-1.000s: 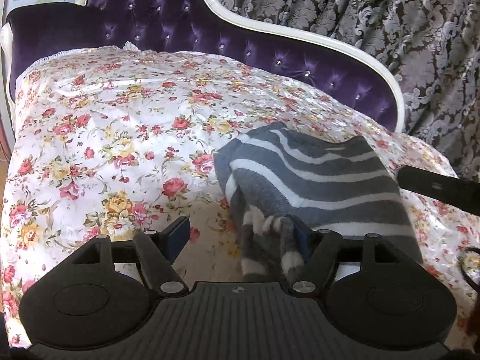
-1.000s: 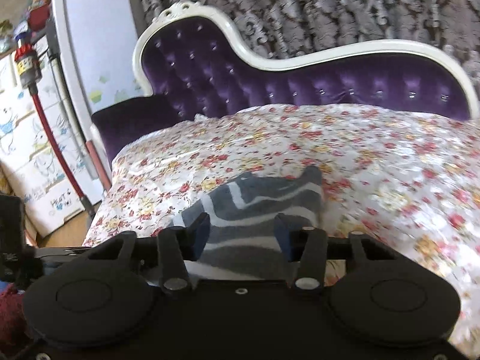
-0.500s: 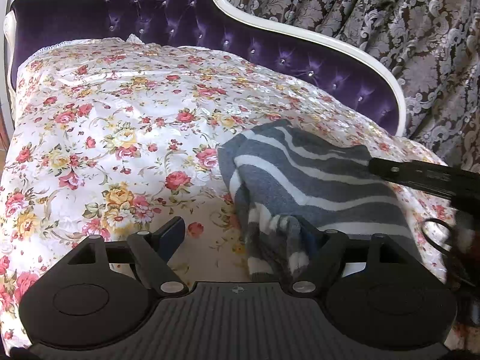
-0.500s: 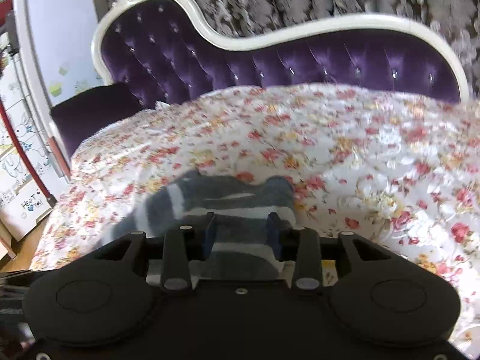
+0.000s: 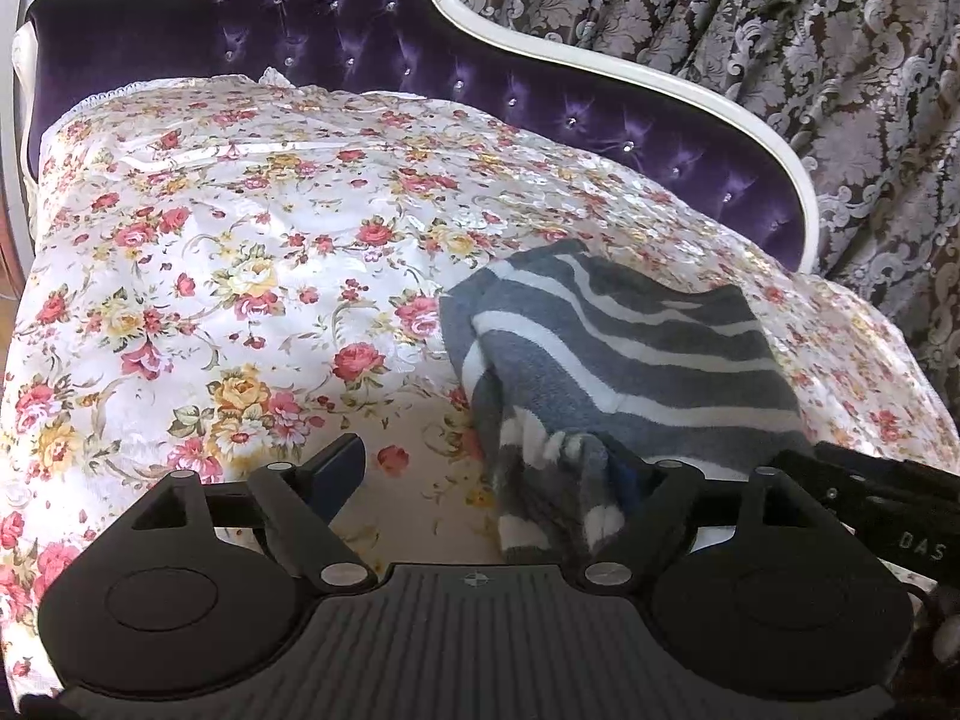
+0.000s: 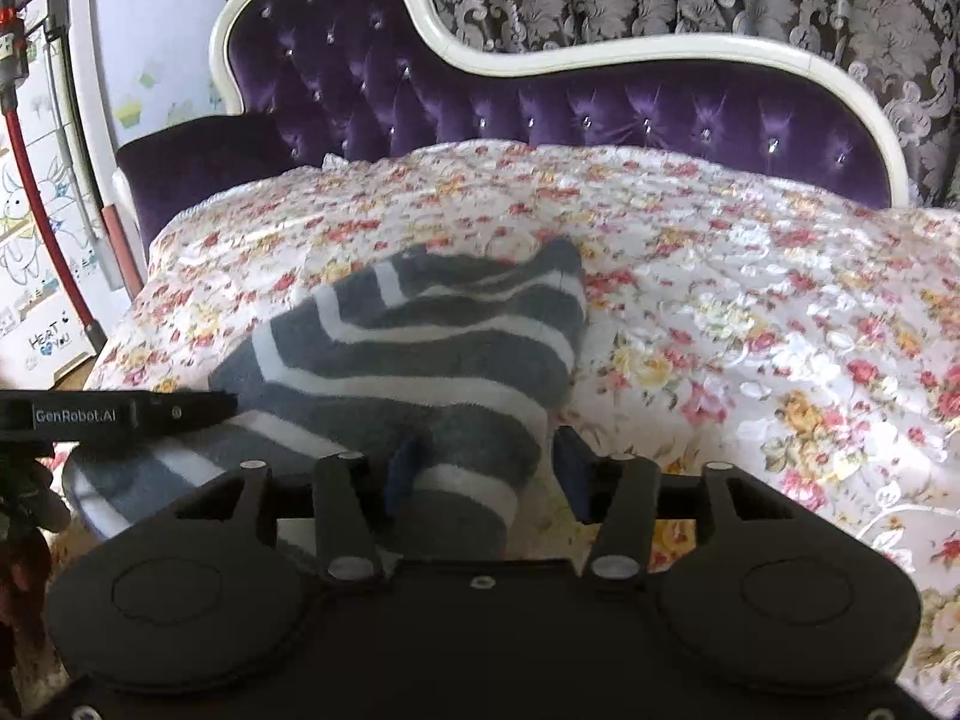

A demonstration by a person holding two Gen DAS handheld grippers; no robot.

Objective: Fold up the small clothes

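lying on the floral cover (near its front edge) is the striped garment; left gripper and right gripper jaws are opening, cloth loose between them.

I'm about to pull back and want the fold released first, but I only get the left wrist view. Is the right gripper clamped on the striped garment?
Observer: No. The right gripper has its jaws opening. The striped garment lies between them, and the pad on the picture's right stands clear of the cloth.
Operator: How does my left gripper look from there?
Observer: One finger of the left gripper, whose jaws are also opening, reaches to the garment's left edge.
Operator: Any obstacles on that side?
Observer: A red hose runs down past a cabinet with drawings, left of the sofa arm.
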